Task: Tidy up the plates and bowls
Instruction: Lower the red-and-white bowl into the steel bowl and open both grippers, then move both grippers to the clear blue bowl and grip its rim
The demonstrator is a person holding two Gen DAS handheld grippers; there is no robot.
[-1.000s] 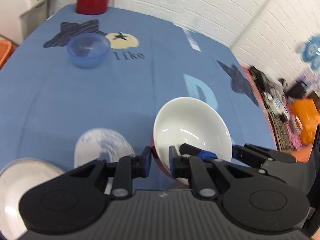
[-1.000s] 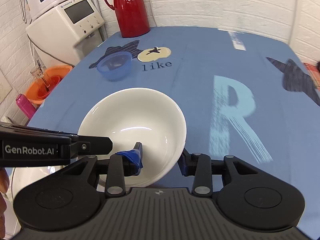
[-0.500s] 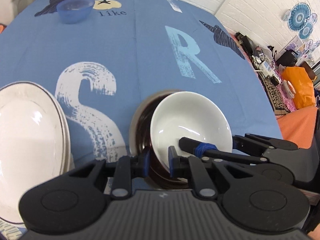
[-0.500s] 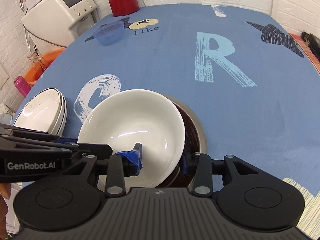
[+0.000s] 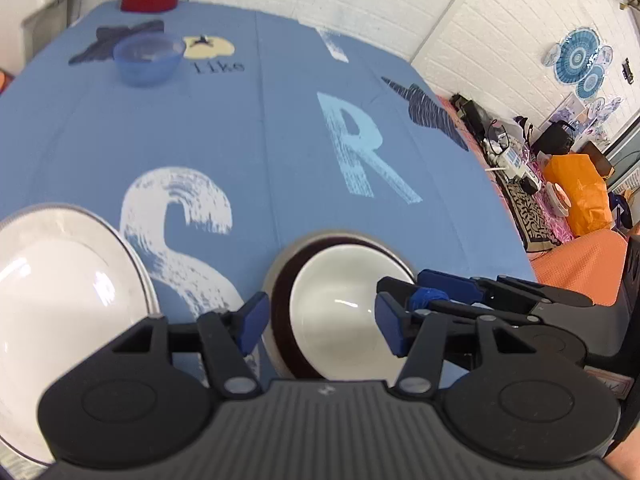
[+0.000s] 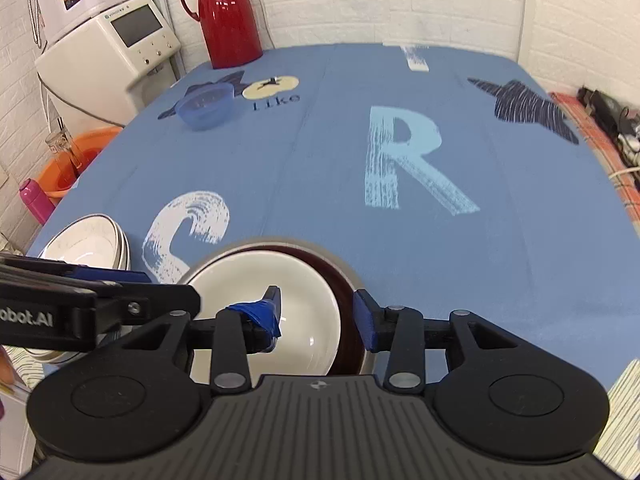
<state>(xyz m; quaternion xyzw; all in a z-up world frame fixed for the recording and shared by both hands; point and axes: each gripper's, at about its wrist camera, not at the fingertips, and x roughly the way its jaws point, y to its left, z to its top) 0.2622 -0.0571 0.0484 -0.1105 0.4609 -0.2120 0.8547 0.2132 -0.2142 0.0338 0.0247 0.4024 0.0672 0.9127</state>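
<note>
A white bowl (image 5: 340, 312) (image 6: 264, 296) rests nested inside a dark brown bowl (image 5: 280, 304) (image 6: 346, 280) near the front edge of the blue cloth. My left gripper (image 5: 320, 324) is open, its fingers spread either side of the nested bowls' near rim. My right gripper (image 6: 318, 318) is open too. Its taped finger (image 6: 264, 314) hangs over the white bowl's inside and the other finger (image 6: 366, 324) over the dark bowl's rim, neither pressing. Each gripper shows in the other's view: the right gripper (image 5: 440, 296) and the left gripper (image 6: 100, 308). A stack of white plates (image 5: 60, 280) (image 6: 92, 236) lies to the left.
A small blue bowl (image 5: 146, 60) (image 6: 206, 106) sits far back beside the "Like" print. A red thermos (image 6: 228, 16) stands at the far edge. Off the table's left are a white dispenser (image 6: 108, 48), an orange basin (image 6: 68, 160) and a pink bottle (image 6: 34, 200).
The white bowl, carried over the table a second ago, now sits inside the dark bowl. My left gripper has let go of its rim and spread wide.
</note>
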